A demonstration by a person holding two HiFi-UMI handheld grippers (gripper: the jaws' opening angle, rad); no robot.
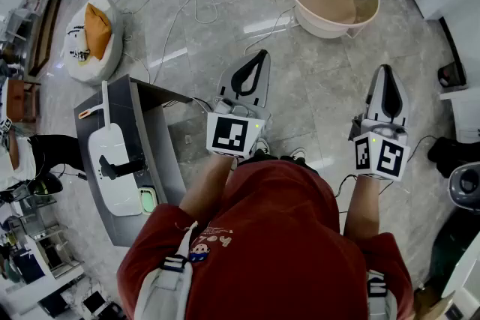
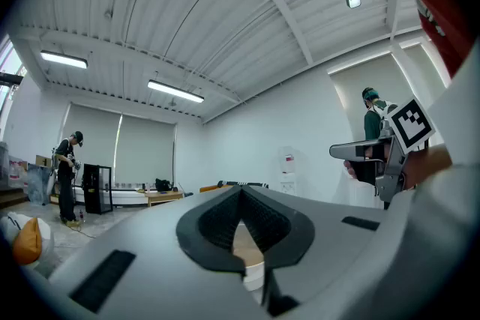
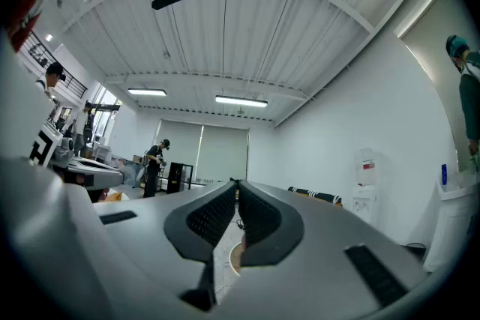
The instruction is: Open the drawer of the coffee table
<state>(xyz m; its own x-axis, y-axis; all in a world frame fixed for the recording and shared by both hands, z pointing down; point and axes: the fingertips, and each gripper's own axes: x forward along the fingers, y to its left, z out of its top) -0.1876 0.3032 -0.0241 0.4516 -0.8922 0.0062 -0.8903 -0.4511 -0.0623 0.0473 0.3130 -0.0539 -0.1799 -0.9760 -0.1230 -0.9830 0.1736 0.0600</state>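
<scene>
The left hand-held gripper (image 1: 262,55) and the right hand-held gripper (image 1: 385,69) both have jaws together on nothing, held level; the grey coffee table (image 1: 161,154) stands at the left one's 9 o'clock
</scene>
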